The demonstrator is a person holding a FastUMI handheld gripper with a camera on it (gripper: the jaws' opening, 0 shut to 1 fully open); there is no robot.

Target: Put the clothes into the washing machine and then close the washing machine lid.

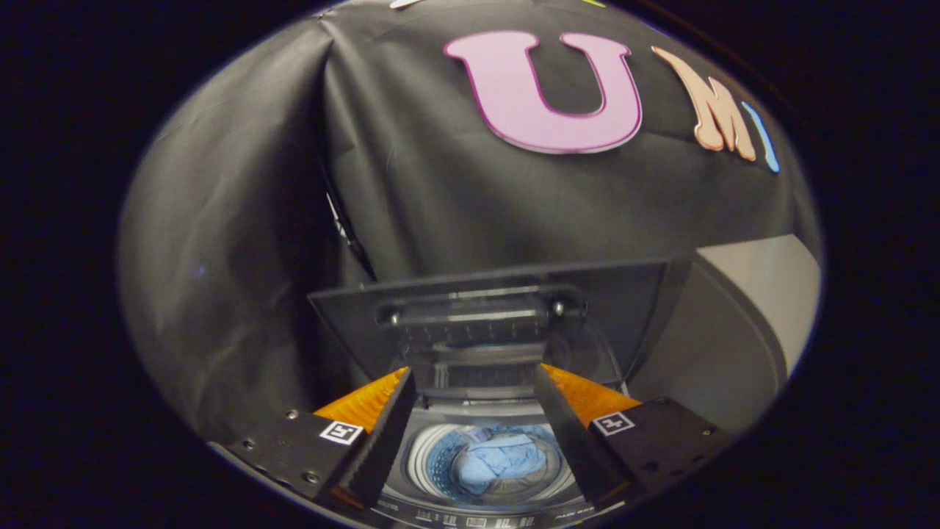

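Hovering above the top-loading washing machine (470, 507), the gripper (476, 382) looks down along its two fingers, which stand wide apart with nothing held between them. In the gap between the fingers the round drum (429, 463) of the machine lies open, and a bundle of light blue clothes (503, 461) rests at its bottom, crumpled and well below the fingertips. The strip of the machine's control panel runs along the near rim, just under the fingers; its markings are too small to make out. Beyond the fingertips the lid (624, 316) stands raised, a dark translucent panel tilted back toward the booth's black cloth wall (242, 242), with a handle-like bar (477, 312) across its middle fixed by two small screws. To the right of the lid a pale grey surface (764, 286) curves away, and whether it belongs to the machine or to something beside it cannot be told.
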